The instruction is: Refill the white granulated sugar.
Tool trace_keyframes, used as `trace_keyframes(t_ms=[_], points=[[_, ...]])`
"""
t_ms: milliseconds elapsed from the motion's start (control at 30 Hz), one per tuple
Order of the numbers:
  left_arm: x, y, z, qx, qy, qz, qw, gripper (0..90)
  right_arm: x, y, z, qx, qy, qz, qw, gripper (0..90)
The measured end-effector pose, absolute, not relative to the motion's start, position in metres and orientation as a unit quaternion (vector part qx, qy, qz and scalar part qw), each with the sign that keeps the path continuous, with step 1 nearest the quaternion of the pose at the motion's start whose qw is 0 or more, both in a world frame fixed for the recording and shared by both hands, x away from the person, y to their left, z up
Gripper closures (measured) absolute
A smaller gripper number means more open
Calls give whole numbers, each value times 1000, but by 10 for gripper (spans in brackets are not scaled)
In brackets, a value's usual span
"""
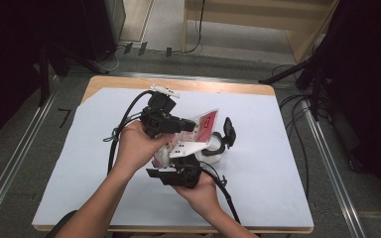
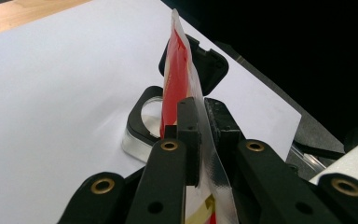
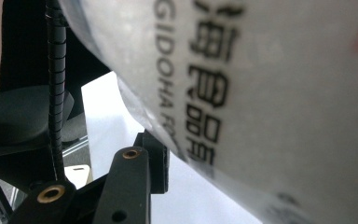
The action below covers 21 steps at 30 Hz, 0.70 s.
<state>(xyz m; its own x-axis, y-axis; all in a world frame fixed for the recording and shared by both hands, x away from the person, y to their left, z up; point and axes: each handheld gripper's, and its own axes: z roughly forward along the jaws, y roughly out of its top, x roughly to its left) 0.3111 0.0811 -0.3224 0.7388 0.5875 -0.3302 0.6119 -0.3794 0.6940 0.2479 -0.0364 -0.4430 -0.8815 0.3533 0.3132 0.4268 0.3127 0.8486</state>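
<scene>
A red and white printed pouch (image 1: 209, 124) is held up between both hands over the middle of the table. My left gripper (image 1: 187, 124) is shut on the pouch's sealed edge (image 2: 175, 70), with both jaws pressed flat against the film. My right gripper (image 1: 171, 166) comes in from below, by the pouch's lower end. In the right gripper view the pouch (image 3: 261, 93) is very close, its black print readable. It rests against the one finger (image 3: 151, 158) that shows and hides the other. A clear container (image 1: 215, 150) with a black rim (image 2: 137, 123) and an open black lid (image 2: 212, 65) stands just behind the pouch.
A white sheet (image 1: 258, 173) covers the wooden table (image 1: 129, 82). Black cables (image 1: 124, 119) trail from both grippers across the sheet. Metal rails (image 1: 327, 163) run along the floor on both sides, and dark stands (image 1: 307, 74) stand beyond the far right corner.
</scene>
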Motion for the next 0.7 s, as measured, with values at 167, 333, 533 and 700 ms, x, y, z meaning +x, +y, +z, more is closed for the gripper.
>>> trace_keyframes(t_ms=[167,333,533,700], points=[[311,81,-322,830,360,-16,425,859,248,-37,-443,-241,-810,-534,34,654],[311,81,-322,830,360,-13,425,859,248,-37,-442,-241,-809,-535,36,654],[309,80,-320,831,359,-7,425,856,248,-37,-441,-242,-806,-538,37,654],[309,80,-320,829,359,-8,429,856,247,-37,-440,-242,-805,-540,38,654]])
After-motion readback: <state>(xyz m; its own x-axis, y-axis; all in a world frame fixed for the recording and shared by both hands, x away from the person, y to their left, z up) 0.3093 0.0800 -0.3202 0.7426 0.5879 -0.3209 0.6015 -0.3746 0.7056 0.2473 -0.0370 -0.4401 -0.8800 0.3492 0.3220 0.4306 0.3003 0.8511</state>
